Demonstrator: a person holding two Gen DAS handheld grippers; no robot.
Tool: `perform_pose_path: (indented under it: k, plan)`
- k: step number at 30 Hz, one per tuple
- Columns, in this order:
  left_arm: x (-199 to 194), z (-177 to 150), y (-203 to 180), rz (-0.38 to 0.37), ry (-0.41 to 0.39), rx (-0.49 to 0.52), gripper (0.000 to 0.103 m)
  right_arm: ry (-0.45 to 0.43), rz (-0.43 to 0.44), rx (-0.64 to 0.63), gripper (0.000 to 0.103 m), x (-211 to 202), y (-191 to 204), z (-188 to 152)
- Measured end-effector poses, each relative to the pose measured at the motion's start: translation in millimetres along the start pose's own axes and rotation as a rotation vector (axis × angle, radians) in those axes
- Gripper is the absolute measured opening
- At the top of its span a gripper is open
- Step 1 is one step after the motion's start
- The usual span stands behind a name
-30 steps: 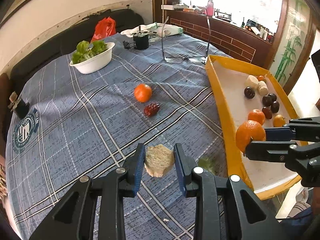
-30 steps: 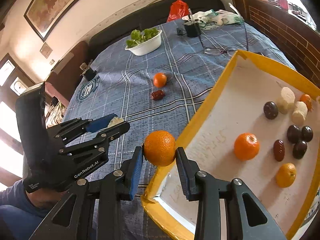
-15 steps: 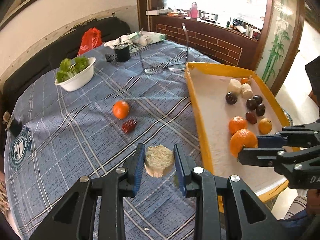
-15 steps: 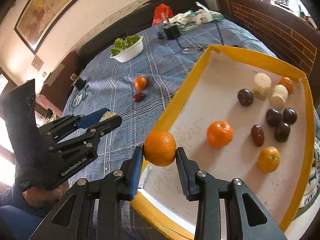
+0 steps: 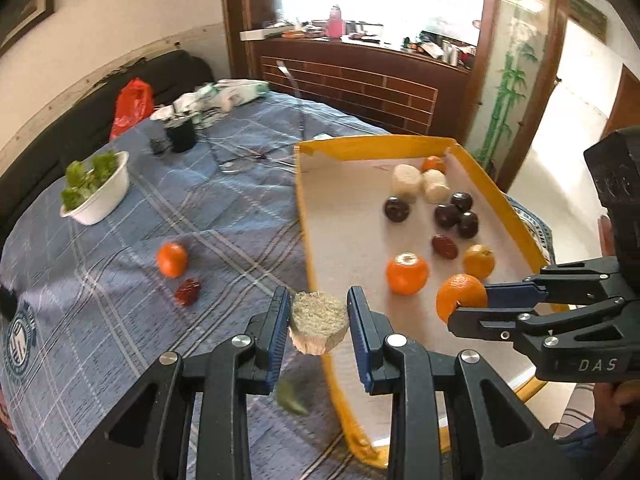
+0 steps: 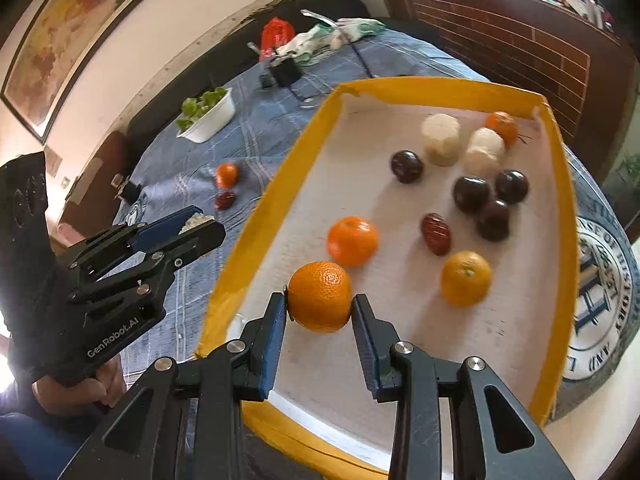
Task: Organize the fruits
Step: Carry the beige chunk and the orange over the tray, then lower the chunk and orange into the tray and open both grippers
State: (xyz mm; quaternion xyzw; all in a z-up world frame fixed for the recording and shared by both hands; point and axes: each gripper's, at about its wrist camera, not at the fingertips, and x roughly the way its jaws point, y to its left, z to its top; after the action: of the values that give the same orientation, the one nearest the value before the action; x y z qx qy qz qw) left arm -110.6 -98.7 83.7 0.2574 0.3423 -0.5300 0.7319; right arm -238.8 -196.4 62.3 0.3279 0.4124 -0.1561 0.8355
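— Blue-padded left gripper (image 5: 319,320), seen from the left wrist: clamped on what?
— Clamped on a pale, fibrous cut chunk (image 5: 319,323), held up over the near-left rim of the yellow tray (image 5: 316,280) (rim directly behind the chunk).
— And off to the right there?
— Right gripper (image 5: 466,306), closed on an orange (image 5: 460,296), hanging over the tray's white floor. Further in: a mandarin (image 5: 407,274), a smaller orange fruit (image 5: 478,261), a reddish date (image 5: 444,246), four dark plums (image 5: 447,215) and two pale chunks (image 5: 406,179).
— Left out on the checked blue cloth (image 5: 240,216)?
— One mandarin on the cloth (image 5: 172,259), with a red date just beside it (image 5: 187,291); well apart, a white bowl of greens (image 5: 100,196).
— Same story from the right wrist?
— Much the same. Fingers (image 6: 276,320) shut on the orange (image 6: 320,297), above the near part of the tray (image 6: 256,240), close to the mandarin (image 6: 353,241). Left gripper (image 6: 202,224) at the left edge, over the cloth beside the tray (only a sliver of the chunk (image 6: 196,219) visible between its pads), gripped from below by a hand (image 6: 76,390).
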Motion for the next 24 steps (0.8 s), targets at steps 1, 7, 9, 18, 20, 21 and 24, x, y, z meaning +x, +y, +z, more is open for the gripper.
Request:
perform_pose_path:
  k: [1, 7, 9, 18, 20, 21, 24]
  plan:
    - [3, 1, -5, -0.010, 0.004, 0.010, 0.028, 0.000, -0.005, 0.008, 0.037, -1, -3, -1]
    - [16, 2, -27, -0.067, 0.034, 0.051, 0.028, 0.002, -0.033, 0.051, 0.037, -6, -22, -6]
    - [21, 1, -36, -0.088, 0.047, 0.065, 0.028, 0.003, -0.042, 0.065, 0.037, -7, -28, -8]
    - [44, 0, -65, -0.175, 0.119, 0.088, 0.028, 0.010, -0.067, 0.112, 0.037, -15, -53, -15]
    - [50, -1, -70, -0.187, 0.137, 0.094, 0.028, 0.011, -0.072, 0.119, 0.037, -17, -57, -16]
    - [52, -1, -73, -0.192, 0.143, 0.096, 0.028, 0.012, -0.073, 0.122, 0.037, -17, -60, -16]
    - [58, -2, -79, -0.203, 0.165, 0.100, 0.028, 0.016, -0.076, 0.128, 0.037, -17, -64, -16]
